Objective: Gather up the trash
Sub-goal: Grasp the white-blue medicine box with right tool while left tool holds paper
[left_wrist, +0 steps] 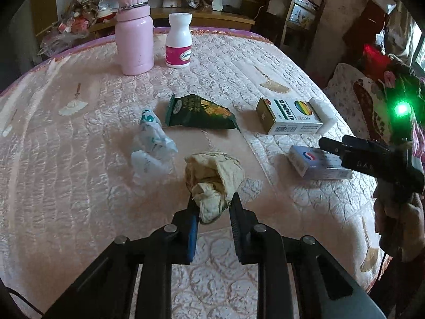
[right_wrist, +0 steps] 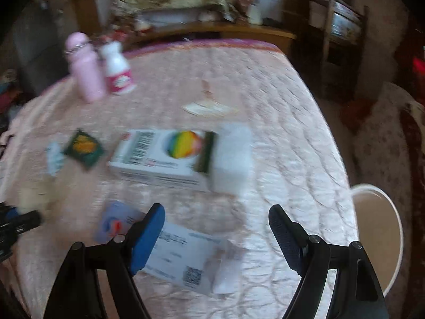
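In the left wrist view my left gripper (left_wrist: 212, 199) is shut on a crumpled yellowish paper wad (left_wrist: 212, 175), its pads pressing both sides low over the pink quilted table (left_wrist: 66, 172). A crumpled white-and-green wrapper (left_wrist: 151, 143) lies just left of it. Behind is a dark green snack bag (left_wrist: 202, 113). My right gripper (right_wrist: 216, 210) stands open and holds nothing, hovering over a pale blue box (right_wrist: 186, 260). The same blue box (left_wrist: 316, 163) sits at the right of the left wrist view. The right wrist view is blurred.
A rainbow-marked medicine box (left_wrist: 292, 117) lies next to a white block (right_wrist: 233, 156). A pink flask (left_wrist: 134, 32) and a white pill bottle (left_wrist: 179, 42) stand at the far edge. A white bucket (right_wrist: 395, 212) sits beside the table's right edge. Wooden chairs stand beyond.
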`<state>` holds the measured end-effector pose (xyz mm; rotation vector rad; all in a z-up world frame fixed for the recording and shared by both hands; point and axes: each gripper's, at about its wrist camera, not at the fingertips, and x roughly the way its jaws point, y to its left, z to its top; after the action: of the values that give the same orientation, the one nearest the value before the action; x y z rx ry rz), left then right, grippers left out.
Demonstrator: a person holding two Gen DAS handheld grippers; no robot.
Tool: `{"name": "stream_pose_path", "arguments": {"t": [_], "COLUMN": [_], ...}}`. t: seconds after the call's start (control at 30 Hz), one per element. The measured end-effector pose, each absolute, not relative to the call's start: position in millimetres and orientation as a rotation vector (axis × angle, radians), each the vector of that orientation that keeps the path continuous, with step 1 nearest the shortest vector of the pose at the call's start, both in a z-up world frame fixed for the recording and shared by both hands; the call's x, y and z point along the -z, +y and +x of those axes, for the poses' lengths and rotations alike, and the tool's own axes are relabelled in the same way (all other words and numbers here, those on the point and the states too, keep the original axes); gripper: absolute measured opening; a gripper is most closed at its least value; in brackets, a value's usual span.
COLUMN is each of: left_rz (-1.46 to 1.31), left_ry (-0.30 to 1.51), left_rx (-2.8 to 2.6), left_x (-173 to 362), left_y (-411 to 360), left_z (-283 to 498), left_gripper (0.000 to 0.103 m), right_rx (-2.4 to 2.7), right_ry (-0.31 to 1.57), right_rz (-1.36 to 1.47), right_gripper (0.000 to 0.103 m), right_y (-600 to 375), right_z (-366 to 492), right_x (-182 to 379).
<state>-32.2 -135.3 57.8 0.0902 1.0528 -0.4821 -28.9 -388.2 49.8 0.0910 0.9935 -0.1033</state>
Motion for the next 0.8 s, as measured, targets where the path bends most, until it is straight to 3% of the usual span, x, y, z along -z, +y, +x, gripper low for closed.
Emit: {"name": "stream_pose_path", "arguments": {"t": [0.3, 0.6, 0.8], "left_rz": [0.086, 0.085, 0.095], "left_ry": [1.047, 1.038, 1.025], "left_rx": [0.471, 0.458, 0.449], "left_x": [-58, -64, -68], "left_y": [-129, -122, -116], "left_z": [-38, -46, -48], "left_gripper": [0.024, 0.024, 0.024], "right_rx": [-0.1, 0.034, 0.077], "right_ry": [1.155, 0.985, 1.052], "right_rz": [0.273, 0.147, 0.119], "right_gripper": [0.083, 0.083, 0.083], "right_y": [-380, -386, -389], "right_z": [-67, -59, -57], "right_x": [-47, -71, -57]}}
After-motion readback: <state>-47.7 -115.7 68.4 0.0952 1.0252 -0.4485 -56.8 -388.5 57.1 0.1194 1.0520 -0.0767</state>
